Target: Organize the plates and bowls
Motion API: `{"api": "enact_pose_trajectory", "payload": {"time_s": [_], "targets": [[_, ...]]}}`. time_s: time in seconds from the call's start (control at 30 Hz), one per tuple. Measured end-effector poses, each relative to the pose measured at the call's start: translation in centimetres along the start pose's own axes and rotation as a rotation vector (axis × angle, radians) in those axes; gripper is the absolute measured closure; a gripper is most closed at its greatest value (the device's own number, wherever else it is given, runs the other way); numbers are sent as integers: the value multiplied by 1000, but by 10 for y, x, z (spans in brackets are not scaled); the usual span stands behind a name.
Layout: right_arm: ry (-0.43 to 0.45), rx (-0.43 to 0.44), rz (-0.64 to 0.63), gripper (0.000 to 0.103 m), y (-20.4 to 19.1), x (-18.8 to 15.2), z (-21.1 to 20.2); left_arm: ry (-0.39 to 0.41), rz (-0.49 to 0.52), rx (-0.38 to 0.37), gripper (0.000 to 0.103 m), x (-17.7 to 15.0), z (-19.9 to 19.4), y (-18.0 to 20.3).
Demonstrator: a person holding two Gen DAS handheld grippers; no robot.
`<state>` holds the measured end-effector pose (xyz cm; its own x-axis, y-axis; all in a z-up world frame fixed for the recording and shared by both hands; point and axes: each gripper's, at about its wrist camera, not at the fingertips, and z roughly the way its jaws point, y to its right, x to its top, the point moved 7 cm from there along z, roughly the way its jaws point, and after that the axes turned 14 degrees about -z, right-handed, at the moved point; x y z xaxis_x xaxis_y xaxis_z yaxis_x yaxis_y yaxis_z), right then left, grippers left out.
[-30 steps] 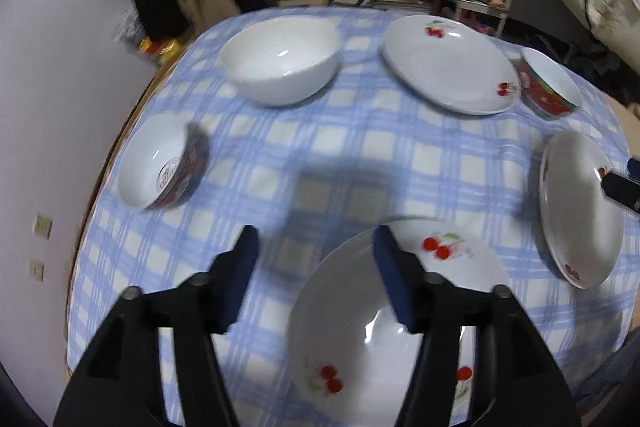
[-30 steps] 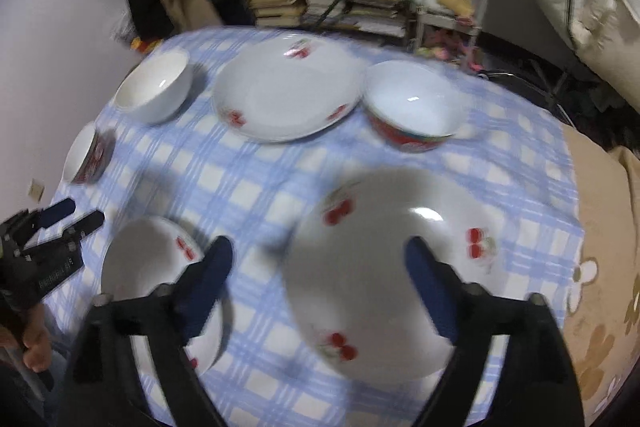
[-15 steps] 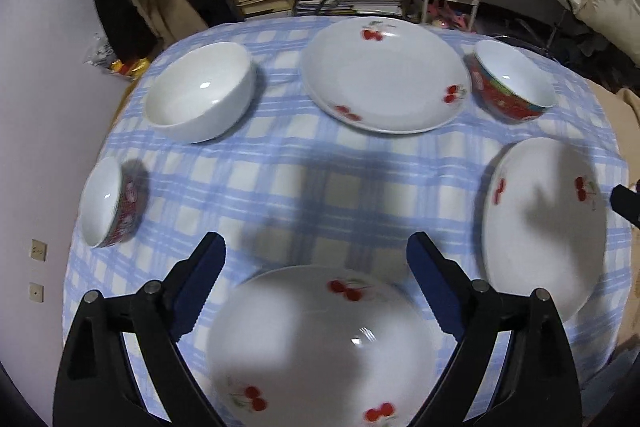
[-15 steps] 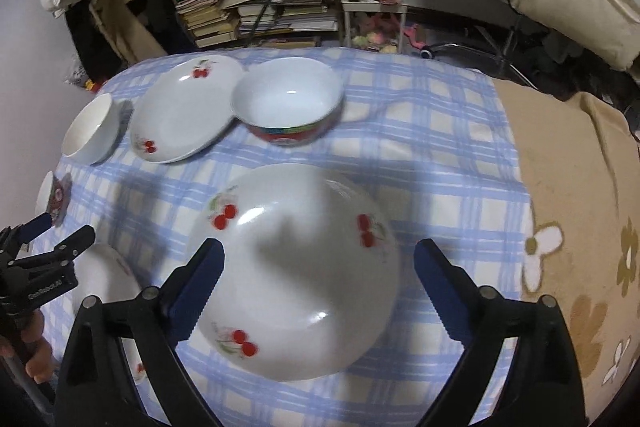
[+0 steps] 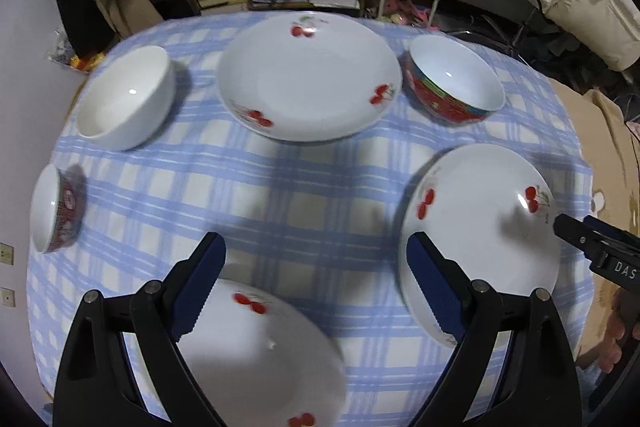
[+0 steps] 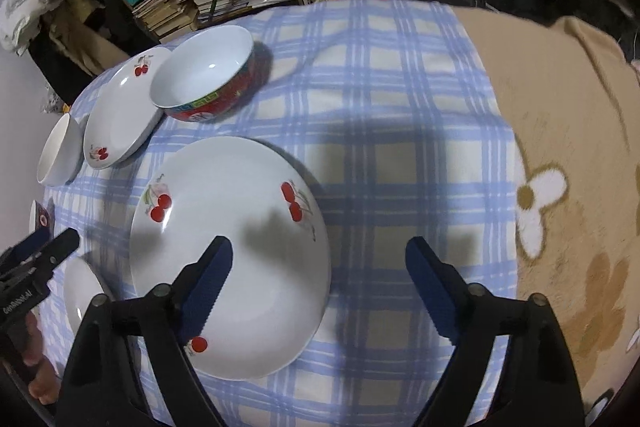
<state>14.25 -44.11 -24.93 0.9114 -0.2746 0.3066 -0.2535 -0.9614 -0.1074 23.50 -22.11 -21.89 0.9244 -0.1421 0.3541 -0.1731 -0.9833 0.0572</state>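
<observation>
Left tool [image 5: 316,287] wide open, empty, over near plate [image 5: 256,355] rim, right tool [image 6: 320,283] spread, just narrowing, astride right plate [image 6: 228,255] edge, bare checked surface [image 6: 400,107] beyond

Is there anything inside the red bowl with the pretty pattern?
No. The red patterned bowl looks empty: only its plain white inside and a spot of reflected light show. It stands on the blue checked tablecloth. Whatever lies under the bowl is covered, so that cannot be seen.
</observation>
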Motion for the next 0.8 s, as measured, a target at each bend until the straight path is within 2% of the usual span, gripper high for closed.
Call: {"api": "enact_pose_trajectory", "payload": {"time_s": [0.13,0.2,0.23,0.27,0.3,0.33,0.4,0.47,0.53,0.6,0.67,0.8], "targets": [[-11,39,7,25,-1,-1,9,-14,28,-10,12,-5,8,14],[-29,56,7,37,-3,-2,16,-25,43,-17,13,-7,12,20],[-34,63,8,40,-3,-3,18,-28,48,-23,14,-8,14,23],[-37,72,9,47,-4,-3,20,-32,55,-29,17,-9,16,26],[-40,79,8,56,-5,-3,22,-38,65,-39,22,-10,18,30],[-46,83,6,58,-6,-4,23,-50,76,-49,25,-12,22,34],[-58,75,-3,66,-7,-5,26,-68,90,-56,43,-15,28,39],[-57,74,-7,74,-8,-4,28,-79,92,-50,50,-17,35,41],[-56,76,-8,77,-8,-3,29,-97,69,-57,59,-17,42,40],[-60,63,-9,85,-7,-3,31,-125,47,-79,76,-18,49,39],[-71,73,3,87,-5,-4,35,-164,29,-134,90,-20,53,42],[-79,88,24,86,-3,-4,39,-185,13,-152,94,-21,57,47]]}}
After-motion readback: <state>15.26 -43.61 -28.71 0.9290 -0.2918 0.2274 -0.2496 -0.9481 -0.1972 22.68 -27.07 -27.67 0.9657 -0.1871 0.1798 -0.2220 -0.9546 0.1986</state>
